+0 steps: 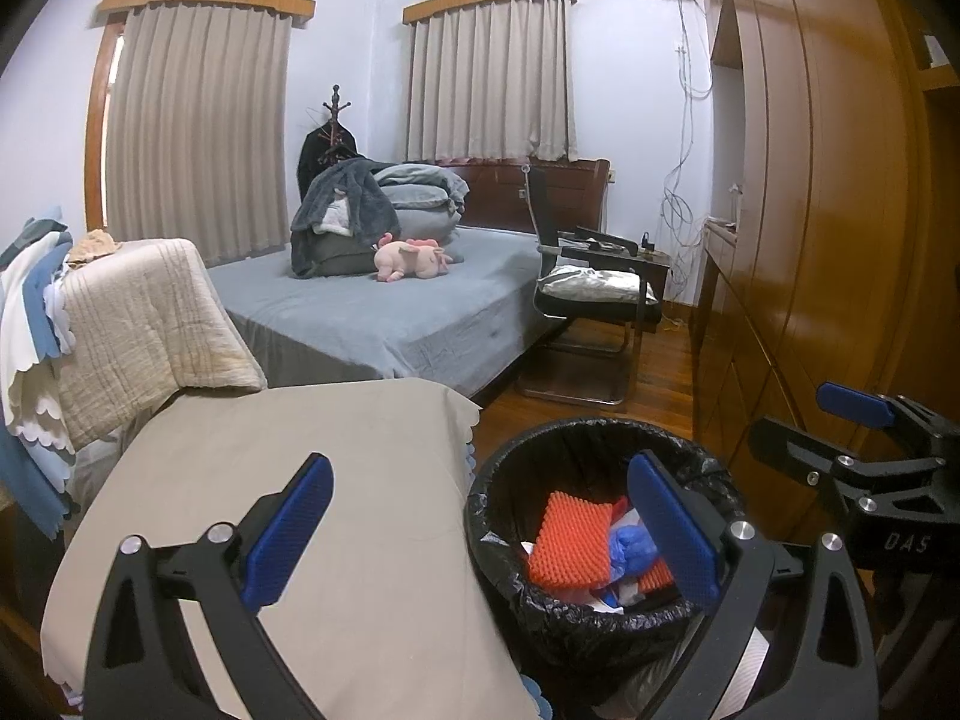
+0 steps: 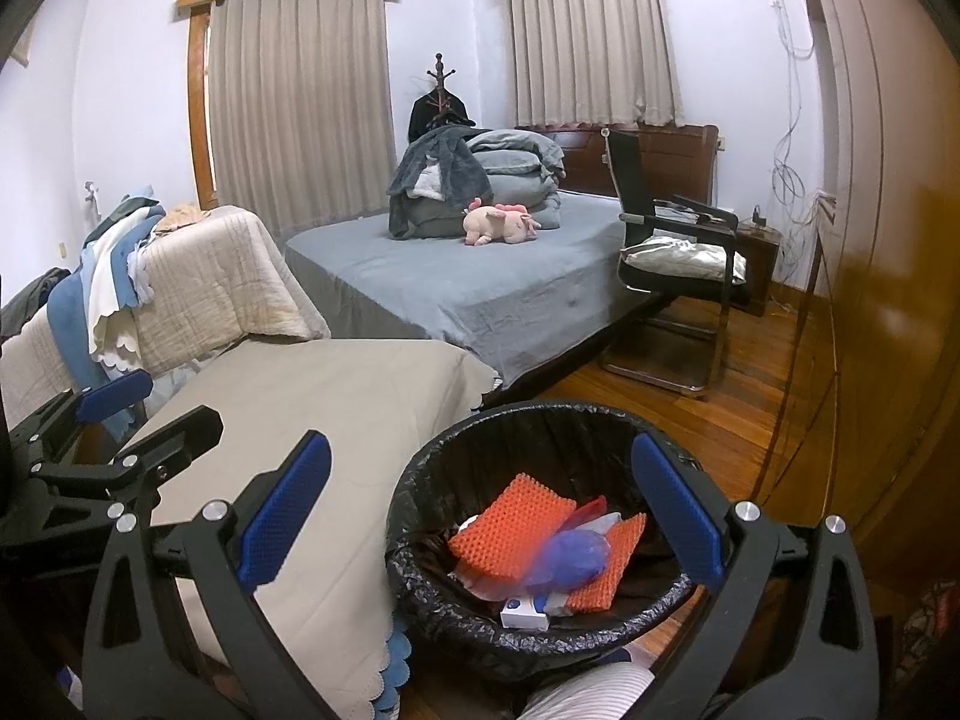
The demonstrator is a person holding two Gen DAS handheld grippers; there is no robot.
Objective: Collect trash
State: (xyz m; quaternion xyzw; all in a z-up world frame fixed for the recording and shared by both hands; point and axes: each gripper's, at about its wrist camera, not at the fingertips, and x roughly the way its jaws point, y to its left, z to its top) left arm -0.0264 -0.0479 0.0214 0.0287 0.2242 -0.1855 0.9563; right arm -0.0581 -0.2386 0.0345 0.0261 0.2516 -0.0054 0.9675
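Trash bin (image 1: 600, 546) (image 2: 540, 546), round, lined with a crinkled black bag, stands on the wood floor (image 2: 738, 414) just beside the corner of a low surface under a beige cloth (image 1: 312, 516) (image 2: 336, 420). Inside the bin: orange bumpy foam sheets (image 1: 567, 540) (image 2: 510, 525), a blue crumpled glove (image 1: 633, 546) (image 2: 570, 558), a small white box (image 2: 525, 612), some paper scraps, all loose in a pile.

Largest things around the bin: bed (image 1: 384, 300) (image 2: 474, 288) with grey sheet behind it, across the beige cloth; on the bed a stack of folded grey bedding and a pink plush toy (image 1: 411, 261) (image 2: 501, 225). Wooden wardrobe (image 1: 816, 210) right of the bin. Black chair (image 1: 594, 294) (image 2: 678, 264) with a pale cushion behind the bin, between bed and wardrobe. Beige quilt and blue-white cloths draped left of the bin. Two curtained windows on the far walls, a coat stand in the corner.

Left gripper (image 1: 480, 534) hangs over the bin's left edge, tongs wide, nothing between them. Right gripper (image 2: 480, 516) hangs over the bin as well, tongs wide, holding nothing. Each gripper shows at the edge of the other's view.
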